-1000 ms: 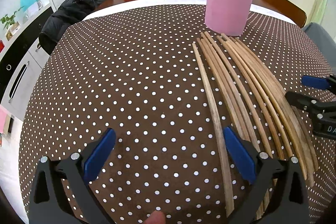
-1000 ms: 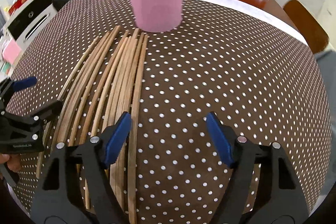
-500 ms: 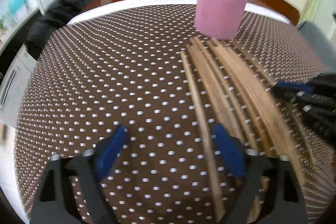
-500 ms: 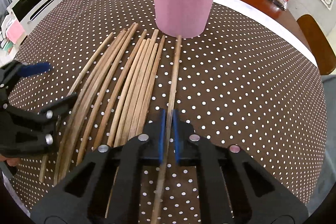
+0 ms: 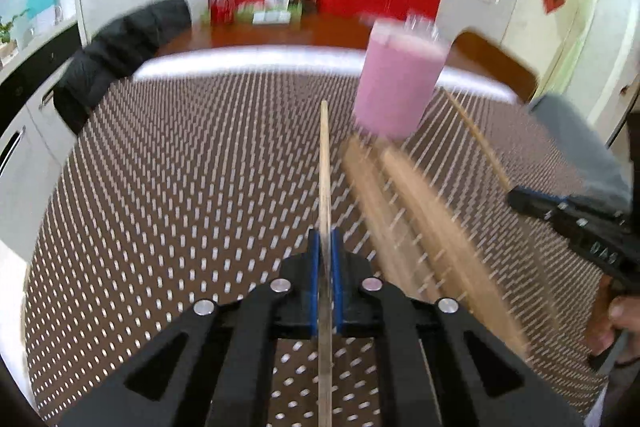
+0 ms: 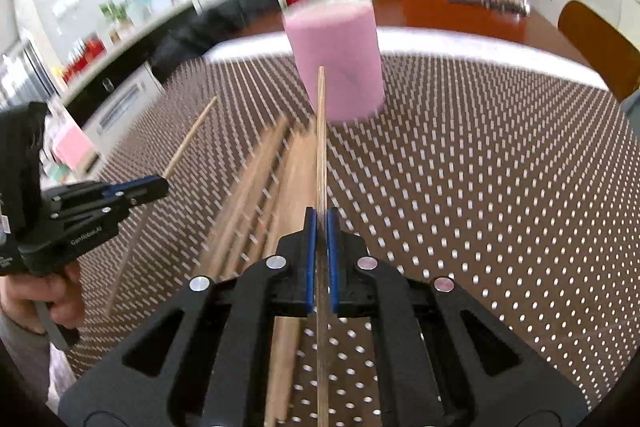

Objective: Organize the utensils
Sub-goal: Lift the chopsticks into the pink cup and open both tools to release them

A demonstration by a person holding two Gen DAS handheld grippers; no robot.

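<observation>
Both outermost chopsticks were lifted: left gripper (image 5: 326, 251) clamps one chopstick (image 5: 325, 163), right gripper (image 6: 321, 227) another (image 6: 321, 131) (remaining sticks (image 5: 400, 195), lower right, untouched); pink holder (image 5: 398, 87) receives nothing yet.

matt wooden chopsticks (image 5: 432, 227) on dotted cloth tablecloth (image 5: 180, 187)

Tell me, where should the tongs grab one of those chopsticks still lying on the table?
Probably at the near end of an outermost chopstick in the row of chopsticks, coming from above with the tongs straddling it. They lie flat and packed side by side, far tips towards the pink cup, so only an edge stick leaves room for a pad.
</observation>
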